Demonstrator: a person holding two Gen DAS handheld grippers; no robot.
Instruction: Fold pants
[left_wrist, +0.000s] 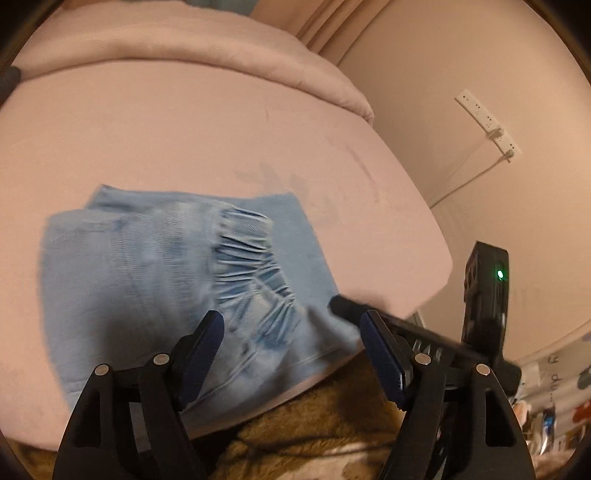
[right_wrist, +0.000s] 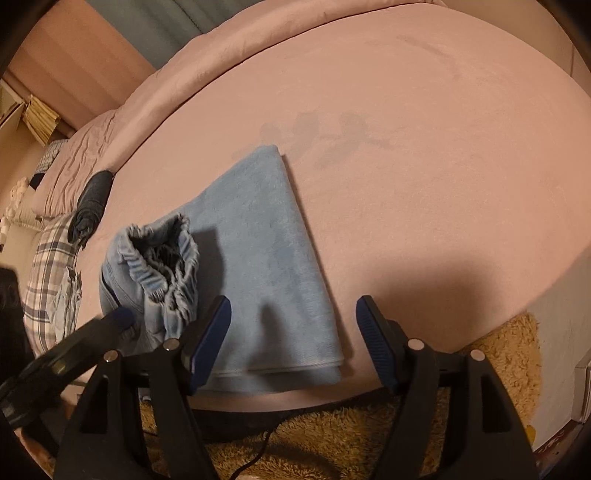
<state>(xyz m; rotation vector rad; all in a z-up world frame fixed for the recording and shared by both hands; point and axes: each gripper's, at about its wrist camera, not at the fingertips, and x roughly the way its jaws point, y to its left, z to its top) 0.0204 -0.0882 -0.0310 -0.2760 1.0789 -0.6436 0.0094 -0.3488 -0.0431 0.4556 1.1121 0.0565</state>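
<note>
Right wrist view: pants (right_wrist: 258, 258) lie folded lower centre on the bed (right_wrist: 424, 147), waistband (right_wrist: 162, 258) bunched up at the left. Right claw (right_wrist: 293, 341) and left claw (left_wrist: 291, 354) both gape, holding nothing; flattening remains.

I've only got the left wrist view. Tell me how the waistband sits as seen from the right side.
Observer: In the right wrist view the elastic waistband stands bunched up and gapes open like a pouch. It rises above the folded blue pants rather than lying flat.
Operator: Now report what the right gripper is holding.
Observer: Nothing. The right gripper is open, with its fingers spread wide over the near edge of the pants and gripping no cloth.
</note>
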